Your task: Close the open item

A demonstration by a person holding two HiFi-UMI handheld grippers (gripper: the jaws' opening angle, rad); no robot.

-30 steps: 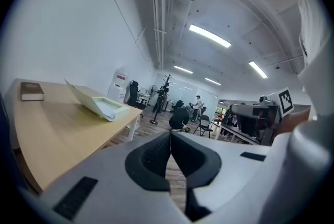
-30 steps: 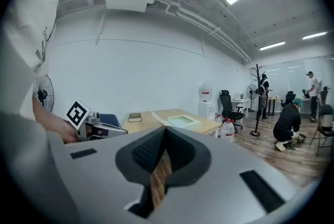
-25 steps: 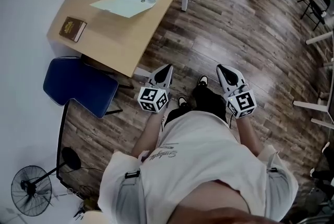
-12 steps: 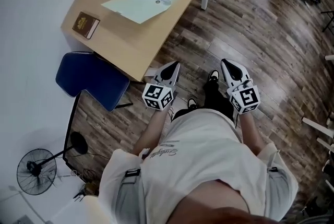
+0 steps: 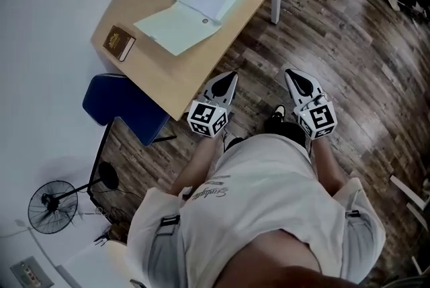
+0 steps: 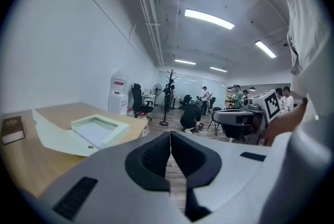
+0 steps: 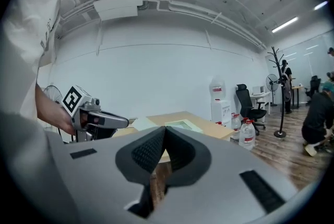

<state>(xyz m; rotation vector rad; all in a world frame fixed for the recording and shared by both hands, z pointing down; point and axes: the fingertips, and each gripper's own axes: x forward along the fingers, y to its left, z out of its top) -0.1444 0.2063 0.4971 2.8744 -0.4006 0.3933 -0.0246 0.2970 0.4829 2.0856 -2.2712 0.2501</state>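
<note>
Both left tool [image 5: 230, 77] and right tool [image 5: 289, 73] are pressed together, empty; I'd reach eleven o'clock, flipping the box lid [image 5: 176, 28] squarely.

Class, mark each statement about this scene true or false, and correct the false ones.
1. The pale box on the wooden table lies open, its lid flap spread flat. True.
2. The left claw grips the box's lid. False: its jaws are together on nothing, well short of the box.
3. A brown book lies on the table, apart from the box. True.
4. The right claw is wide open. False: its jaws are together and hold nothing.
5. The fan stands on the table. False: it stands on the floor, beyond the blue chair.
</note>
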